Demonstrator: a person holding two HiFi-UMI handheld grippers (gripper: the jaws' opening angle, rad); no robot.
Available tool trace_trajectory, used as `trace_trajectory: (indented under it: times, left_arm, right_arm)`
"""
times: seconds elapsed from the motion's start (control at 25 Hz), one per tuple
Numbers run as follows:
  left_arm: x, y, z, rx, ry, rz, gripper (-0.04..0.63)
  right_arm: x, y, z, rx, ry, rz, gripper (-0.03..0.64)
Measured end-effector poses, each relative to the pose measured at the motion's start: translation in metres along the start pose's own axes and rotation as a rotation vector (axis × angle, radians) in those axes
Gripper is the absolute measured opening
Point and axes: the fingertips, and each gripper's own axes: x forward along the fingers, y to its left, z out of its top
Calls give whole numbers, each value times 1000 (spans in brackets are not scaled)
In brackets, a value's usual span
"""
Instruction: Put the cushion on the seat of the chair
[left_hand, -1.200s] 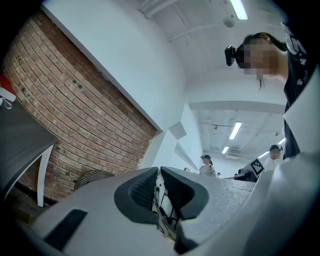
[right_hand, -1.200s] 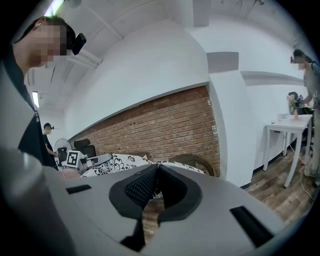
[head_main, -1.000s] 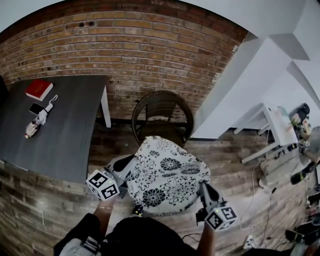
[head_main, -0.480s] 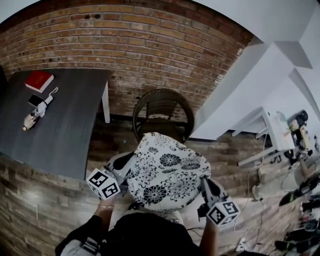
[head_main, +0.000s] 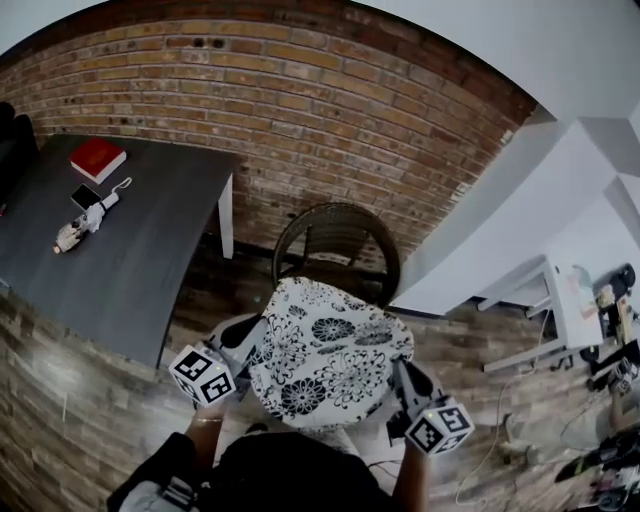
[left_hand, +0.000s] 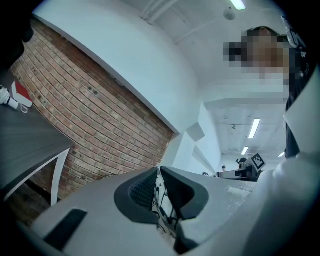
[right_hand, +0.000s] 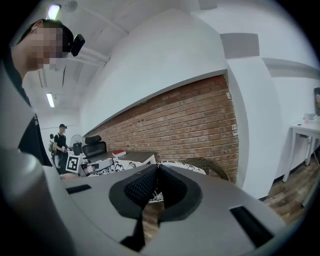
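Red brick wall (head_main: 300, 90) at the back, wood-look floor below, grey table (head_main: 150, 270) off to the left.

From the head view: wicker chair (head_main: 338, 235) standing against the wall, with nothing visible on the part of its seat that shows. Flowered cushion (head_main: 330, 345) held up in the air just in front of it, spanning from left gripper (head_main: 256, 338) to right gripper (head_main: 402, 374), one at each side edge. Not yet over the seat.

From the left gripper view: jaws clamped on a thin fold of the cushion's edge (left_hand: 160, 200) — a pinch at the rim, no deeper.

From the right gripper view: pads squeezed nearly together on the near edge, woven chair rim beyond.

Likely trouble from here: shallow edge grips slipping, so one side drops and sags to the floor. Or uneven lowering — catching the curved backrest and landing tilted against it instead of flat on the seat.
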Motion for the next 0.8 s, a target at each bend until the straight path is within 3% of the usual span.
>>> trace_trajectory:
  times: [0.32,0.8]
  left_arm:
    - [73,-5,-1,48,16,41,17]
    - [152,5,-15,69,52,174,17]
  right_arm:
    - [38,-74,17,33,18,61,9]
    - [99,-164,39,53,68,181,9]
